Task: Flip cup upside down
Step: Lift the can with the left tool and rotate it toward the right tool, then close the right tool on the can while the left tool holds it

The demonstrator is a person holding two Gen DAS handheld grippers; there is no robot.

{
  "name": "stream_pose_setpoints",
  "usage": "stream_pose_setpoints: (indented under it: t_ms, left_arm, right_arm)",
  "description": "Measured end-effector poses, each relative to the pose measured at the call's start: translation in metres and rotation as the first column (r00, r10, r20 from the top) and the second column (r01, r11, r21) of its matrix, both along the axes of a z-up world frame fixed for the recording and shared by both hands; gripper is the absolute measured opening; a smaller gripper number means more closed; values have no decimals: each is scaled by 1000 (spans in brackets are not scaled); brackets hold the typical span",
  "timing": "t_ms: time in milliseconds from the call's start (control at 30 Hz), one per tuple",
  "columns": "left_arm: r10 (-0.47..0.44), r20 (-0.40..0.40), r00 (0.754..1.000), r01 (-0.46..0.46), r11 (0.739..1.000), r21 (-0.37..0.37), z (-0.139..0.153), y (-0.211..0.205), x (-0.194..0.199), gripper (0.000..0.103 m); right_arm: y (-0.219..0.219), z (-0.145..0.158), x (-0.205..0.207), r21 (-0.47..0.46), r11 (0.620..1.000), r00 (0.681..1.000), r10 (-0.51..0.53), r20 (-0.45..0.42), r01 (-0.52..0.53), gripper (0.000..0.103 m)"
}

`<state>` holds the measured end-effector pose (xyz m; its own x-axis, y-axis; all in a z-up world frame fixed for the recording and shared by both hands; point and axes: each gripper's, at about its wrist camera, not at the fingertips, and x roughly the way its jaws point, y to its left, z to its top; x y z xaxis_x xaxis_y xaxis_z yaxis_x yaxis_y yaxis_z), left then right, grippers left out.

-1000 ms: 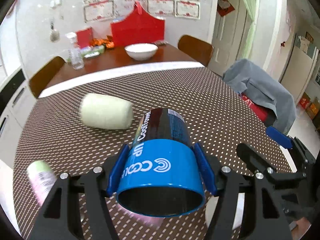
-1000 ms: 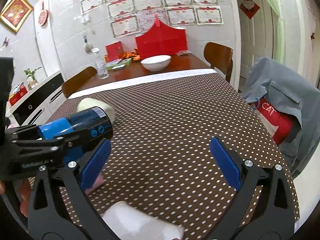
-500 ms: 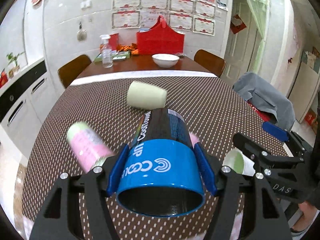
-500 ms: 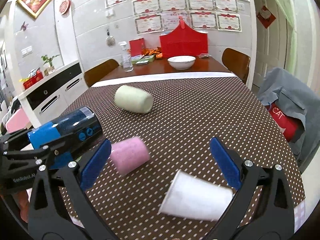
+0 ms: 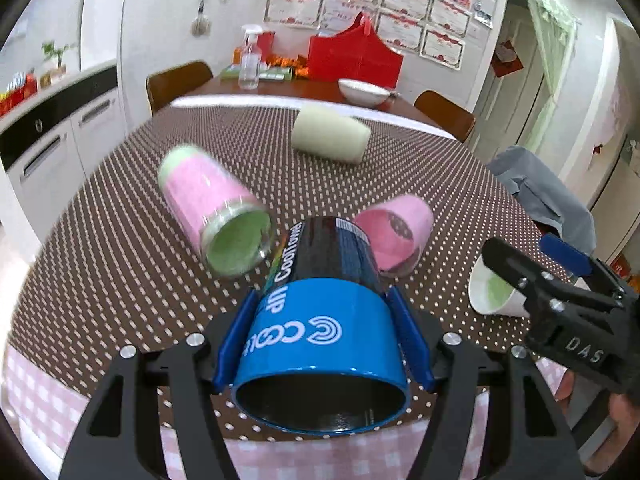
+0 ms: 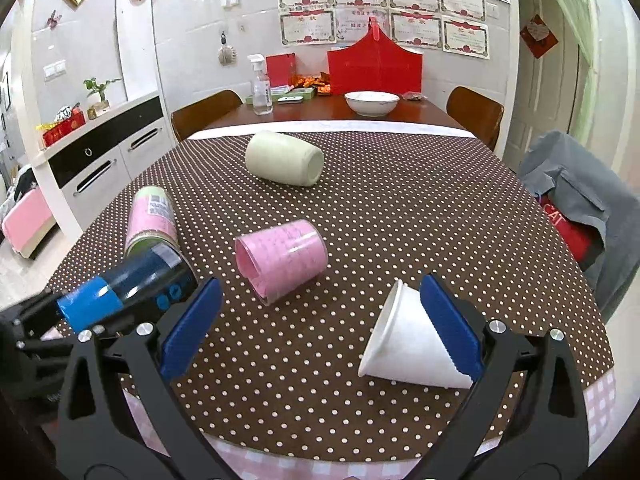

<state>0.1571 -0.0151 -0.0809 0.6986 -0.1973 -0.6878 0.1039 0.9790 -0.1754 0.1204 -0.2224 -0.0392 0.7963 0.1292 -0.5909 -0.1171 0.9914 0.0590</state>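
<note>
My left gripper (image 5: 322, 336) is shut on a blue and black cup (image 5: 320, 320), held on its side above the table's near edge, its open mouth toward the camera; the cup also shows in the right wrist view (image 6: 124, 292). My right gripper (image 6: 316, 332) is open and empty, above the near edge. A white paper cup (image 6: 408, 348) lies on its side by its right finger. A pink cup (image 6: 280, 260), a pink and green cup (image 6: 150, 220) and a pale green cup (image 6: 284, 158) lie on their sides on the dotted brown tablecloth (image 6: 400, 220).
A wooden table (image 6: 332, 110) behind holds a white bowl (image 6: 371, 103), a spray bottle (image 6: 260, 88) and a red box (image 6: 374, 66). Chairs stand around it. A chair with a grey jacket (image 6: 580, 200) is at the right. White cabinets (image 6: 104, 152) are at the left.
Both grippers have drawn back toward the near table edge, so more cups have come into view. The left gripper still holds the blue cup. The right stays open.
</note>
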Motion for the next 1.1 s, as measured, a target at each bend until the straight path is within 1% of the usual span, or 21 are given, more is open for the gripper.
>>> stream_pose_setpoints:
  t_ms: [67, 167, 333, 467, 533, 700, 867, 967, 1100]
  left_arm:
    - [4, -13, 1000, -4, 1000, -9, -6, -2, 1, 66]
    - [0, -25, 1000, -1, 1000, -19, -13, -4, 2, 66]
    - [-10, -26, 1000, 9, 999, -36, -16, -3, 2, 66]
    - [-40, -73, 997, 32, 994, -107, -21, 1, 5, 66]
    - [-49, -66, 997, 40, 991, -126, -21, 2, 4, 66]
    - [-75, -43, 996, 70, 991, -117, -12, 0, -2, 66]
    - [-75, -16, 997, 73, 991, -110, -3, 7, -9, 66]
    - [-53, 28, 998, 55, 995, -79, 3, 14, -15, 66]
    - [-5, 88, 996, 8, 1000, -24, 9, 24, -24, 68]
  right_arm:
    - [2, -3, 0, -14, 1000, 1000, 0, -6, 0, 97]
    - [1, -6, -1, -12, 1000, 1000, -1, -13, 0, 97]
    - [-1, -9, -2, -8, 1000, 1000, -3, -18, 3, 97]
    - [-2, -8, -3, -8, 1000, 1000, -4, -18, 4, 97]
    - [-3, -7, -4, -3, 1000, 1000, -3, -16, 3, 97]
    - [-4, -3, -3, 18, 1000, 1000, 3, -24, -3, 97]
    - [-1, 2, -4, 43, 999, 1000, 13, -27, -12, 97]
    - [4, 3, -5, 57, 998, 999, 27, -35, -25, 97]
    - [14, 3, -6, 60, 997, 998, 44, -41, -42, 97]
